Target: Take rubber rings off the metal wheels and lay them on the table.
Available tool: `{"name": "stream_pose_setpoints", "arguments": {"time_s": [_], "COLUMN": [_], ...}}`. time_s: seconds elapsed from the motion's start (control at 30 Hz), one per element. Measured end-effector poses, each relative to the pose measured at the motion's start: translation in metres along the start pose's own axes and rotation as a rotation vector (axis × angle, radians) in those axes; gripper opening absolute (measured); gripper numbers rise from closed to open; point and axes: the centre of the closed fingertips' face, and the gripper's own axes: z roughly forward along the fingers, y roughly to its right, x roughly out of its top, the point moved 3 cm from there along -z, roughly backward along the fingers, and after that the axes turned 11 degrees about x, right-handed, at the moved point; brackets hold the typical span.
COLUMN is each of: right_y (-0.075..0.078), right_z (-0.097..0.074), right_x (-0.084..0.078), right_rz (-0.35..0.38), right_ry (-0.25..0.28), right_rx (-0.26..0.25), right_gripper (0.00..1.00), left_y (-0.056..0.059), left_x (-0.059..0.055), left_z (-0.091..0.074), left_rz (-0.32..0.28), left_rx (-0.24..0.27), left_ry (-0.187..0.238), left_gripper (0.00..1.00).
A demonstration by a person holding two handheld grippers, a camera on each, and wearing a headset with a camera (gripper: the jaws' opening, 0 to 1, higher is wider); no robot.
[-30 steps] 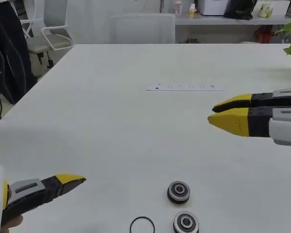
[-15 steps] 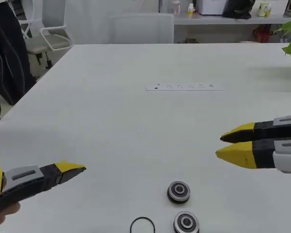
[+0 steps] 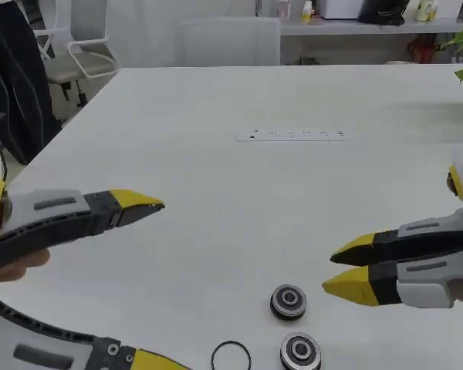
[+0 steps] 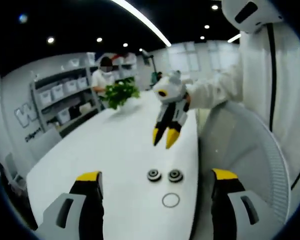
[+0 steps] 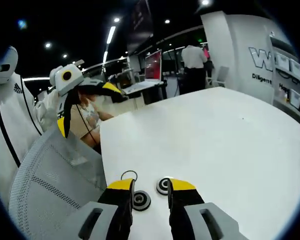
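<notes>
At the near edge of the table (image 3: 216,100), a metal wheel (image 3: 288,301) sits just beyond a second wheel (image 3: 300,351), w/ a loose rubber ring (image 3: 231,356) lying flat just left of the second wheel. R gripper (image 3: 329,270) hangs just right of the metal wheel, jaws a little apart, empty. L gripper (image 3: 176,287) is over to the left, jaws spread wide, gripping nothing.
</notes>
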Motion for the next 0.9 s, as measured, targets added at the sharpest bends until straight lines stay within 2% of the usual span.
{"name": "stream_pose_setpoints", "arguments": {"time_s": [0.13, 0.23, 0.37, 0.47, 0.57, 0.67, 0.73, 0.83, 0.9], "right_y": [-0.001, -0.003, -0.004, -0.004, -0.002, -0.001, -0.002, -0.005, -0.006], "right_z": [0.007, 0.012, 0.015, 0.018, 0.019, 0.02, 0.021, 0.024, 0.026], "right_x": [-0.015, -0.023, -0.031, -0.042, -0.05, -0.058, -0.058, -0.058, -0.06], "right_rz": [0.008, 0.015, 0.02, 0.004, -0.005, -0.006, -0.009, -0.017, -0.017], "right_ry": [-0.047, -0.07, -0.089, -0.129, -0.164, -0.195, -0.196, -0.199, -0.205], "right_rx": [0.015, 0.03, 0.044, 0.047, 0.051, 0.055, 0.058, 0.071, 0.075], "right_gripper": [0.24, 0.24, 0.24, 0.23, 0.22, 0.22, 0.21, 0.21, 0.22], "left_y": [-0.004, -0.008, -0.008, -0.006, 0.0, 0.007, 0.011, 0.018, 0.024], "left_x": [0.017, 0.021, 0.026, 0.03, 0.036, 0.038, 0.039, 0.037, 0.032], "left_z": [0.005, 0.01, 0.021, 0.03, 0.044, 0.056, 0.063, 0.079, 0.088], "left_rz": [0.048, 0.107, 0.118, 0.133, 0.098, 0.105, 0.101, 0.067, 0.065], "left_rx": [-0.007, 0.005, -0.01, -0.019, -0.043, -0.073, -0.081, -0.1, -0.119], "left_ry": [0.025, 0.022, 0.027, 0.045, 0.094, 0.107, 0.124, 0.157, 0.155], "left_gripper": [0.89, 0.85, 0.85, 0.83, 0.8, 0.79, 0.78, 0.71, 0.7]}}
